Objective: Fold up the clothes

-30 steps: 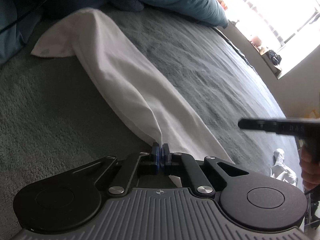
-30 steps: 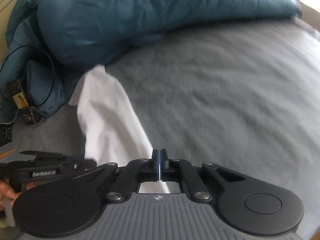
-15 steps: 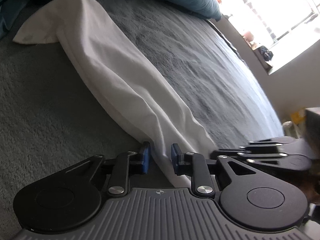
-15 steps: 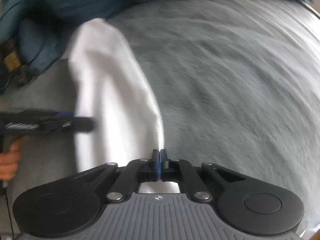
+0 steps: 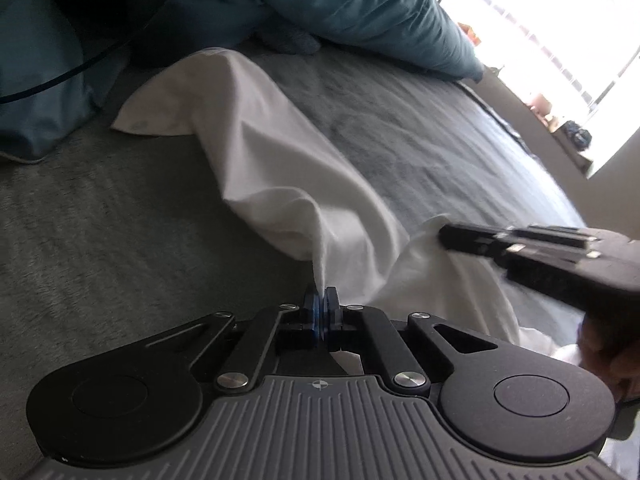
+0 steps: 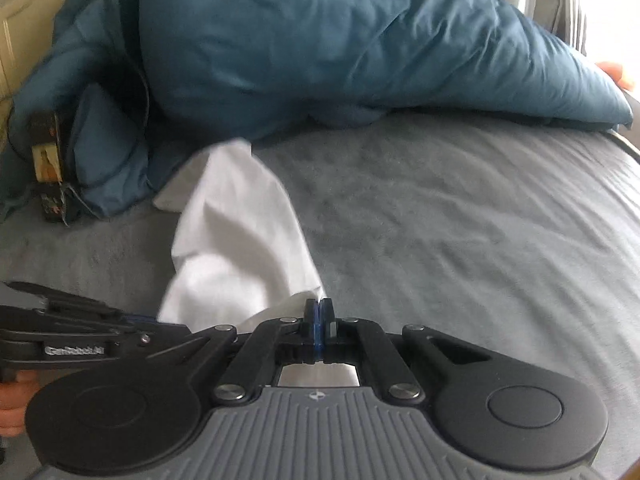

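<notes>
A white garment lies as a long rumpled strip on the grey bed sheet. Its far end reaches the teal duvet. My left gripper holds the near end, its jaws closing to a tight pinch on a raised fold of the cloth. Just to the right, my right gripper comes in sideways with its tip in the cloth. In the right wrist view my right gripper is shut on the garment's near edge. The left gripper shows low on the left there.
A bulky teal duvet is heaped along the far side of the bed. A dark cable and small boxes sit at its left end. Bare grey sheet stretches right. A bright window and sill lie beyond the bed.
The left jaws stood apart around the cloth half a second ago and are together on it now. The near end has bunched up, and the right gripper has moved close beside the left.
</notes>
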The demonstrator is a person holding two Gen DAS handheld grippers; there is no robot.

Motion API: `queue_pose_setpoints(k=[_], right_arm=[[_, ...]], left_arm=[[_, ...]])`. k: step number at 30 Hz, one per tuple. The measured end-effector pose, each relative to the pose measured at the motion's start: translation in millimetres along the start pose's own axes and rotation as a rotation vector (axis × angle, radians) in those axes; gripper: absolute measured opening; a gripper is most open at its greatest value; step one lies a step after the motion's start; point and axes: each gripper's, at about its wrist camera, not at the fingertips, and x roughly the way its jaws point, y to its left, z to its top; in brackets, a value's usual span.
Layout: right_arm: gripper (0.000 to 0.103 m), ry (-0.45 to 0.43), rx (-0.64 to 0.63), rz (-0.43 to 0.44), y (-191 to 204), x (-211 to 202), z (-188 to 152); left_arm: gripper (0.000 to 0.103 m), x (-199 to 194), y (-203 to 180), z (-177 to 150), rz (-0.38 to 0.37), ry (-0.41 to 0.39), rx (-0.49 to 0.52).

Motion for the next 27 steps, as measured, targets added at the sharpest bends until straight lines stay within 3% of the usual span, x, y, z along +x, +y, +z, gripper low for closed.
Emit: queue_pose_setpoints(k=[3,8,11,13,14,15,18,21,25,27], right_arm=[[0.001,0.025,0.029,0.015,8,21,-11],[0.005,0.017,0.209,0.062,0,29,-23],[0.017,-0.031,0.308,0.056,-16,10,-21],[0.022,-0.097,0.438,0.037,-37,-19,-22],[0.023,-0.135,0.506,0.019,-50,-40,-26],[0.028,-0.156,0.566,-0.034,-65,-63,-34],[0.028,-0.192,0.734,-0.215,-108,-127,-63],[0.029,-0.089,0.784,-0.410,-145,-160,-100],[0.027,0.064,0.831,-0.474,-182,-150,-145],[0.019,0.150,0.861,-0.516,-195,-133,-167]], left_arm=[[0.000,-6,4,-2,0.042,-0.006,0.016],[0.000,-18,6,-7,0.111,-0.017,0.016],[0.000,-23,11,-11,0.131,-0.010,0.011],[0.001,-25,13,-12,0.134,-0.007,0.013],[0.001,-26,14,-12,0.135,-0.003,0.017],[0.003,-27,15,-11,0.136,0.003,0.020],[0.006,-29,17,-9,0.126,0.018,0.022],[0.018,-39,22,-8,0.113,0.022,0.034],[0.020,-64,31,-10,0.153,-0.005,0.062],[0.020,-78,33,-9,0.180,-0.032,0.072]])
